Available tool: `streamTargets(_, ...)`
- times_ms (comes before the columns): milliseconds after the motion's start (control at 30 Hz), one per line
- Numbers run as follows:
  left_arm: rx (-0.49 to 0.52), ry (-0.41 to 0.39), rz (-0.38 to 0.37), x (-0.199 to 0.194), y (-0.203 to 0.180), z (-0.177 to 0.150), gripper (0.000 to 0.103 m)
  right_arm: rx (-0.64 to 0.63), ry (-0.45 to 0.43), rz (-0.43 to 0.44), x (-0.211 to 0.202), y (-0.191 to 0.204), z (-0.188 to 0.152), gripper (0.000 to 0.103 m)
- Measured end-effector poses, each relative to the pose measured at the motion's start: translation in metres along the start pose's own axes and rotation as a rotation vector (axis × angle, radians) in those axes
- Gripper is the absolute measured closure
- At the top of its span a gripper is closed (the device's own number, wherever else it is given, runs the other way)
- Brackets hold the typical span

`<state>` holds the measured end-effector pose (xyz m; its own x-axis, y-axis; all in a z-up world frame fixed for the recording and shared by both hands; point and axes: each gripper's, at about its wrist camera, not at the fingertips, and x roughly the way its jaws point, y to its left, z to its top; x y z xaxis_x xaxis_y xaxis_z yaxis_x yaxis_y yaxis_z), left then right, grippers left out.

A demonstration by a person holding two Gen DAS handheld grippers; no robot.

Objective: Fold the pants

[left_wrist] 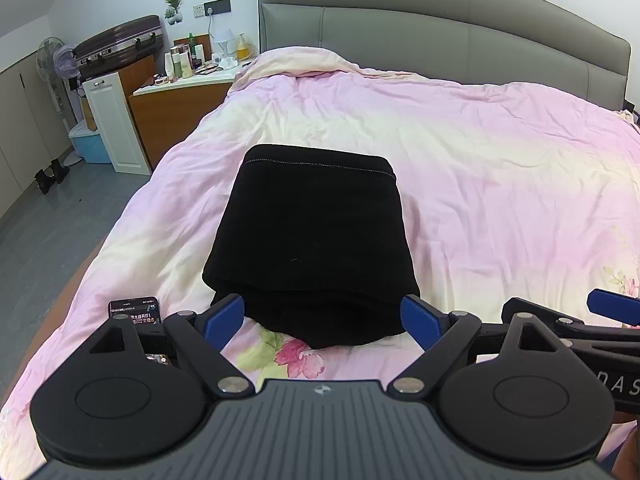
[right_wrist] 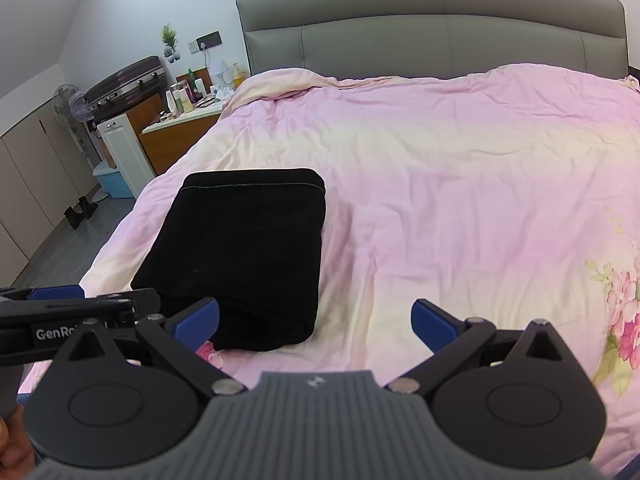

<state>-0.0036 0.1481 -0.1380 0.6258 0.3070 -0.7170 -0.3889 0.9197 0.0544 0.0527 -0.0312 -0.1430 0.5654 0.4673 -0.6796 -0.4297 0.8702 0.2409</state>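
Observation:
The black pants [left_wrist: 312, 236] lie folded into a compact stack on the pink duvet [left_wrist: 480, 184], hem stitching at the far edge. My left gripper [left_wrist: 322, 316] is open and empty, its blue fingertips [left_wrist: 224, 314] just at the near corners of the stack. In the right wrist view the pants [right_wrist: 244, 248] lie left of centre on the duvet [right_wrist: 460, 208]. My right gripper [right_wrist: 316, 322] is open and empty, to the right of the stack, its left fingertip [right_wrist: 196, 322] near the stack's near edge. The right gripper's side shows in the left view [left_wrist: 568, 320].
A phone [left_wrist: 136, 310] lies on the duvet near the bed's left edge. A grey headboard [left_wrist: 440, 28] stands behind. A cluttered nightstand [left_wrist: 188, 76], white cabinet [left_wrist: 114, 120], suitcase, fan and blue bin [left_wrist: 90, 146] stand left of the bed.

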Motion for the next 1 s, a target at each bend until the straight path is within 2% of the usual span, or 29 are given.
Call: streamTargets(1000, -0.011, 0.027, 0.006, -0.0038, 0.0038, -0.008, 0.0, 0.0, 0.019, -0.011, 0.0006, -0.0002, -0.0008, 0.005)
